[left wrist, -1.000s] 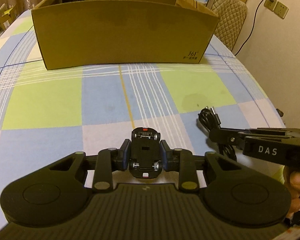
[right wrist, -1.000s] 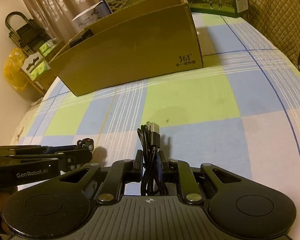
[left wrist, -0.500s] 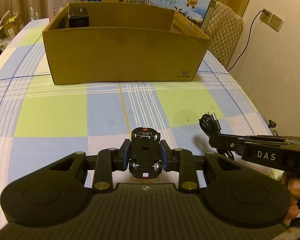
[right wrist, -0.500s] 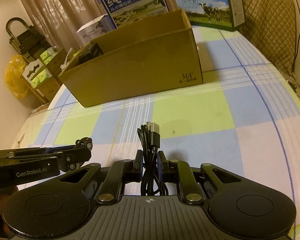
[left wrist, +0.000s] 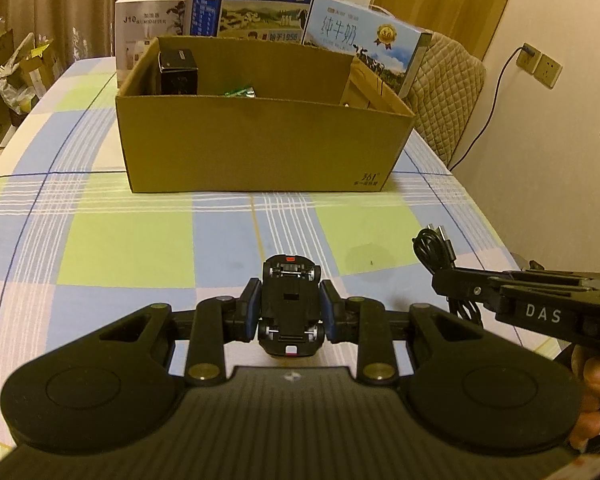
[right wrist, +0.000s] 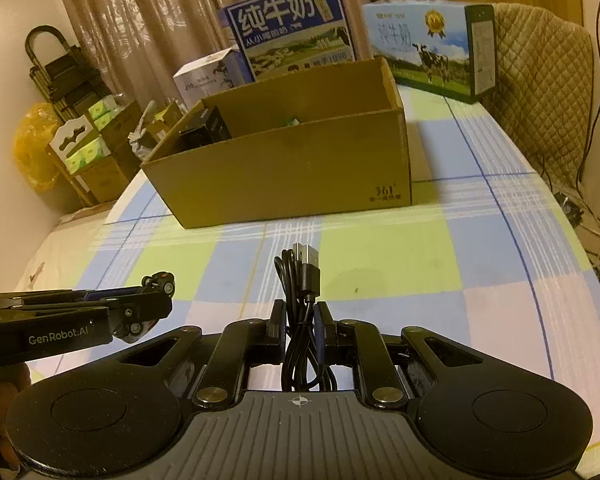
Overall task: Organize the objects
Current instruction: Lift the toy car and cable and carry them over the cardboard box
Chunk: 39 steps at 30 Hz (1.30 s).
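Left wrist view shows my left tongs (left wrist: 291, 312) pinching a small black toy car (left wrist: 291, 304) across its flanks, belly up, its long axis running straight ahead along the fingers, nose toward the cardboard box (left wrist: 260, 148). That box is the relation everything turns on, I judge: it stands dead ahead of both tongs, well apart from them across bare checked cloth on the table (left wrist: 120, 248), open at the top, its long side facing me. From the right wrist view, my right tongs (right wrist: 300, 330) are pressed together on a coiled black USB cable (right wrist: 300, 288), the bundle standing lengthwise between the fingers with its plug end poking forward toward the box. Both loads sit clear of the cloth, side by side and near each other; the left tongs look to be square on the box's middle, the right tongs nearer its right-hand end, and neither is clearly closer. Inside the box I can make out a small black carton (left wrist: 178, 72) in the left rear corner and something green (left wrist: 240, 91) beside it; the right half looks free. Milk cartons (left wrist: 268, 0) stand behind.
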Available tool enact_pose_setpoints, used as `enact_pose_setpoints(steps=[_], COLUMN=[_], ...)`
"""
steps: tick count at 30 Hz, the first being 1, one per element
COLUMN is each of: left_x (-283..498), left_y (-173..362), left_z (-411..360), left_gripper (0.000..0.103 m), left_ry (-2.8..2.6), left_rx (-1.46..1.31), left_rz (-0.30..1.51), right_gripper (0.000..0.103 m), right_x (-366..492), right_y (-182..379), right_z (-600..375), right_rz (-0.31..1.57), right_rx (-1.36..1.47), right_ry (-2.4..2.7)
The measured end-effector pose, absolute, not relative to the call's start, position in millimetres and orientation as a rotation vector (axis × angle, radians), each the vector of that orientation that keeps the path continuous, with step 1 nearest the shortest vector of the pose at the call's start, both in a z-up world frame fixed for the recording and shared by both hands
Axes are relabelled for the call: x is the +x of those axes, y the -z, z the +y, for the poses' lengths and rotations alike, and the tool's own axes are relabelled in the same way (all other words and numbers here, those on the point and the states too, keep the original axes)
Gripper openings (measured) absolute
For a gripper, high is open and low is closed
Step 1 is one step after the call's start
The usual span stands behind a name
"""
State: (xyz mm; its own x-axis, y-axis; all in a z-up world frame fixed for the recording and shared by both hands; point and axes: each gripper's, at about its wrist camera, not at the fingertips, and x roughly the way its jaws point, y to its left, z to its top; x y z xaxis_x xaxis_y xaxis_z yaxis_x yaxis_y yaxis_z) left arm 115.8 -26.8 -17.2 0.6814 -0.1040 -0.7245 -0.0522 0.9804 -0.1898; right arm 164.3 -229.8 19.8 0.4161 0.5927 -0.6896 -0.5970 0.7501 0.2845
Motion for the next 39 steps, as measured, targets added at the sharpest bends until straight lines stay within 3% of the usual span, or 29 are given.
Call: enact_pose_setpoints(steps=[39], left_x=[112], left_y=[-21], left_z=[-4], left_gripper=[0.025], left_ry=[-0.011], left_rx=[-0.163], left_rz=[0.762], right_gripper=[0.010], right_x=[169], right_y=[-52], right_z=[-223], right_rz=[0.788], right_rx=[-0.099], right_ry=[-0.756])
